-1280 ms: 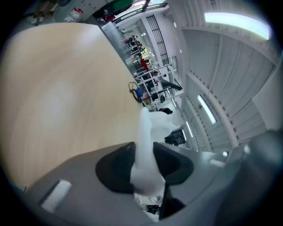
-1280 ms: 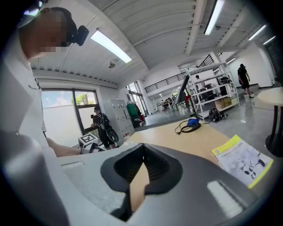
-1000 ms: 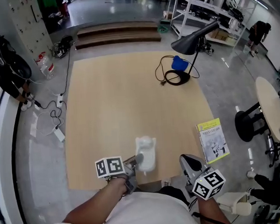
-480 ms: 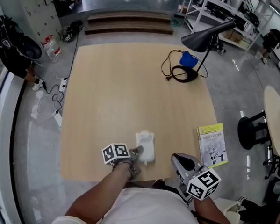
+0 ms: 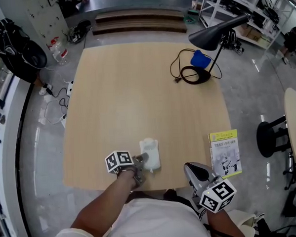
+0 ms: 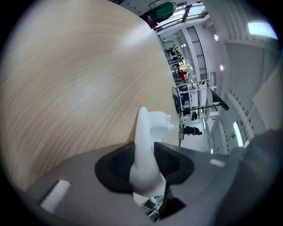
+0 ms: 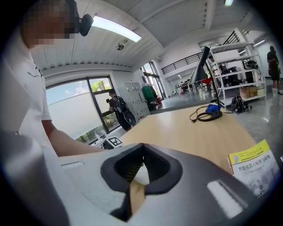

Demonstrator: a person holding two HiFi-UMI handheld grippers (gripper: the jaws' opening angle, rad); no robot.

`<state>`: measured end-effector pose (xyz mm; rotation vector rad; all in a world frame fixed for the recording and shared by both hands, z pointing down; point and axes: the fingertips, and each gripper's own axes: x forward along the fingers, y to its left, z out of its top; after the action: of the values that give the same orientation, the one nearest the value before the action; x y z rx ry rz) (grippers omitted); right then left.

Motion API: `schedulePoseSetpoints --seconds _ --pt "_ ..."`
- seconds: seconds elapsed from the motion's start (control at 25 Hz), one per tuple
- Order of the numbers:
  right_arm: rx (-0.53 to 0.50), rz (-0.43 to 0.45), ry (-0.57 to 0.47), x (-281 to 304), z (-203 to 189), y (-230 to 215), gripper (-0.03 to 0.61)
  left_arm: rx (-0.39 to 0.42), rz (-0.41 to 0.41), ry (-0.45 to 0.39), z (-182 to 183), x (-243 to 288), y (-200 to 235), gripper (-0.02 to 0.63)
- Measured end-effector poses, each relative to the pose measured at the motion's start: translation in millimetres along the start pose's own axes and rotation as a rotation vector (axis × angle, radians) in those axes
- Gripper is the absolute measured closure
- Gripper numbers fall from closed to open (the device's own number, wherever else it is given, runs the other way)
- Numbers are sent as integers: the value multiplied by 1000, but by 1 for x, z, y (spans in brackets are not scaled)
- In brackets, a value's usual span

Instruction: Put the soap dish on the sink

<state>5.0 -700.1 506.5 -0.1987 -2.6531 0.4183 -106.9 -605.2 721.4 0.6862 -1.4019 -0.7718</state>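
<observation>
One pale wooden surface [image 5: 136,91] fills a grey-floored workshop. At its near edge the left tool [image 5: 142,165] pinches the white soap dish [image 5: 150,154], jaws just easing wider; the right tool [image 5: 193,170], pressed together, hangs off the near edge, by a yellow booklet [image 5: 224,147] at the near right corner.

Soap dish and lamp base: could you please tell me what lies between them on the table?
Nothing: the head view shows only bare table between the soap dish and the lamp base.
</observation>
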Motion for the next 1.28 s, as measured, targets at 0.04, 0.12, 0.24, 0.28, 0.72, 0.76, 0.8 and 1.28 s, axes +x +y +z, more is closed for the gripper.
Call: schedulePoseSetpoints --seconds 0.04,0.12,0.24,0.28,0.72,0.76,0.8,1.28 --pt "-2 1 -3 -1 1 1 577 9 -1 1 1 0 -1 459" --pt "-7 3 -11 -2 3 6 577 29 -4 1 2 1 0 449" --pt "-11 -5 -16 -4 1 13 577 36 -31 7 4 -1 -1 383" --pt "-13 -10 -15 -4 0 15 577 42 -42 9 3 -4 -2 370" --pt "73 19 -79 16 1 48 577 346 -262 -117 6 -108 -53 557" --pt "76 28 -73 19 2 51 577 382 -276 -139 8 -119 -60 605" --pt "70 37 -63 21 3 53 577 421 -290 -166 10 -129 -67 607" --pt "-92 134 -79 -18 30 78 577 921 -231 -400 -52 -206 -129 607"
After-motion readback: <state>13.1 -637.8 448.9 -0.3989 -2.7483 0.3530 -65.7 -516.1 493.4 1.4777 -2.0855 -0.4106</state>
